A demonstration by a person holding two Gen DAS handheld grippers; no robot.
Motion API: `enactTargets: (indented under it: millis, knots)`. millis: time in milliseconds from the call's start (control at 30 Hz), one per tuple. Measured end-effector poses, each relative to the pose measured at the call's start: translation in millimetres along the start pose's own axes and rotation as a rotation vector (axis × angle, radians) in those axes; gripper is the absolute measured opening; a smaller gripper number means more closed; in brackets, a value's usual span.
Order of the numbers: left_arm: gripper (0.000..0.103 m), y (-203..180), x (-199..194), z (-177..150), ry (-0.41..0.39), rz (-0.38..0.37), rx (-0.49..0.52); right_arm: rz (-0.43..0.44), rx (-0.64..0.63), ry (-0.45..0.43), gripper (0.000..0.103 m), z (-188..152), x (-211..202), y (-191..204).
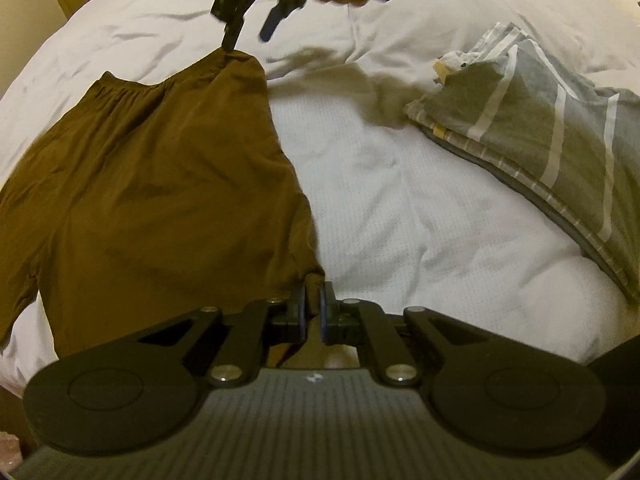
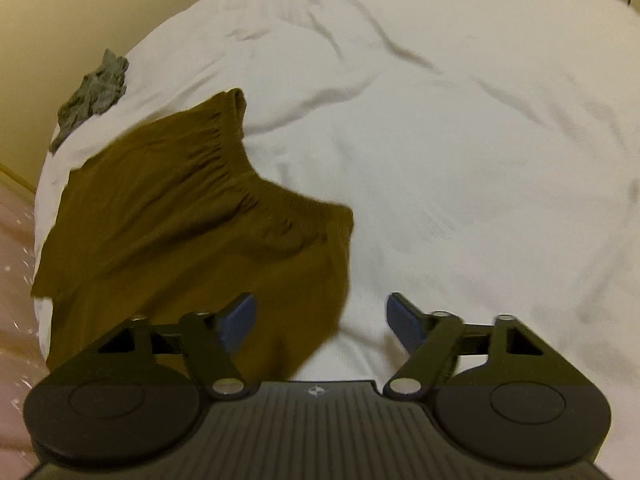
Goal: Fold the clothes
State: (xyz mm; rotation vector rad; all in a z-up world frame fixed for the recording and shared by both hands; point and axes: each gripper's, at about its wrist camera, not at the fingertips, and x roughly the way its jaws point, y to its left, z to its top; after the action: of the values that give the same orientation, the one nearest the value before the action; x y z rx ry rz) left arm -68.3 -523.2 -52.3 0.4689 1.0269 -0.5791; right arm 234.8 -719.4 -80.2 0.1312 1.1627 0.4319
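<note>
Brown shorts [image 1: 160, 184] lie spread on the white bed, elastic waistband [image 2: 240, 176] at the far end. My left gripper [image 1: 314, 300] is shut on the near right hem corner of the shorts, the cloth pinched between its pads. In the left wrist view my right gripper [image 1: 250, 34] is held by a hand at the top; it is open, and its black finger touches the waistband's right corner. In the right wrist view the right gripper [image 2: 320, 320] stands open over the shorts' [image 2: 168, 248] right edge, the left pad above the cloth and the right pad over bare sheet.
A folded stack of grey striped clothes [image 1: 540, 128] lies on the bed [image 1: 400, 208] to the right of the shorts. A crumpled grey garment [image 2: 92, 96] sits at the bed's [image 2: 440, 140] far left edge. White bedding stretches between the shorts and the stack.
</note>
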Motion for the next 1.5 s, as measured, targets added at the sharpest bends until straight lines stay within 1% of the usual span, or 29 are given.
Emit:
enactTargets:
  millis: [67,167,233,267,300,333,367,533,633,767,900,967,1067,1167,1233,1300,1433,1500]
  knots:
    - [0.004,1,-1,-1,-0.002,-0.008,-0.004,0.006,0.003,0.004,0.058,8,18,-5]
    - [0.004,6,-3,-2,-0.004,-0.014,-0.024,-0.007,0.006,0.013,0.055,18,42,-10]
    - [0.004,12,-4,-1,-0.004,-0.015,-0.042,-0.012,-0.002,0.023,0.05,22,54,-11]
    - [0.004,15,-4,-1,-0.004,-0.014,-0.051,-0.011,-0.008,0.03,0.039,24,59,-11]
    - [0.004,20,-7,0,-0.004,-0.01,-0.056,-0.01,-0.014,0.036,0.023,26,63,-11]
    - [0.004,24,-10,0,-0.005,-0.003,-0.059,-0.009,-0.017,0.044,0.017,26,64,-12]
    - [0.004,29,-14,1,-0.005,0.005,-0.062,-0.016,-0.017,0.047,0.004,26,64,-12]
    - [0.004,69,-45,10,-0.013,0.073,-0.102,-0.029,-0.061,0.03,0.003,32,37,1]
    - [0.004,102,-62,17,-0.016,0.077,-0.166,-0.018,-0.071,0.015,0.003,39,17,12]
    - [0.004,152,-88,25,-0.049,0.049,-0.25,0.015,-0.011,0.015,0.003,53,-6,22]
    - [0.004,204,-113,26,-0.085,0.069,-0.304,0.033,0.056,0.031,0.003,69,-21,34]
    - [0.004,235,-120,23,-0.097,0.075,-0.333,0.033,0.1,0.037,0.003,79,-25,43]
    - [0.004,296,-125,15,-0.125,0.075,-0.363,0.03,0.165,0.035,0.003,96,-30,61]
    - [0.004,363,-119,10,-0.158,0.072,-0.38,0.05,0.252,0.027,0.003,115,-28,81]
    - [0.004,412,-108,7,-0.171,0.059,-0.396,0.054,0.309,0.02,0.003,132,-17,96]
    - [0.003,457,-90,3,-0.161,0.035,-0.397,0.055,0.362,0.014,0.003,149,-3,111]
    - [0.003,532,-46,-4,-0.126,-0.019,-0.393,0.027,0.416,0.03,0.003,186,49,143]
    - [0.003,560,-22,-9,-0.107,-0.053,-0.378,0.002,0.435,0.03,0.003,204,78,157]
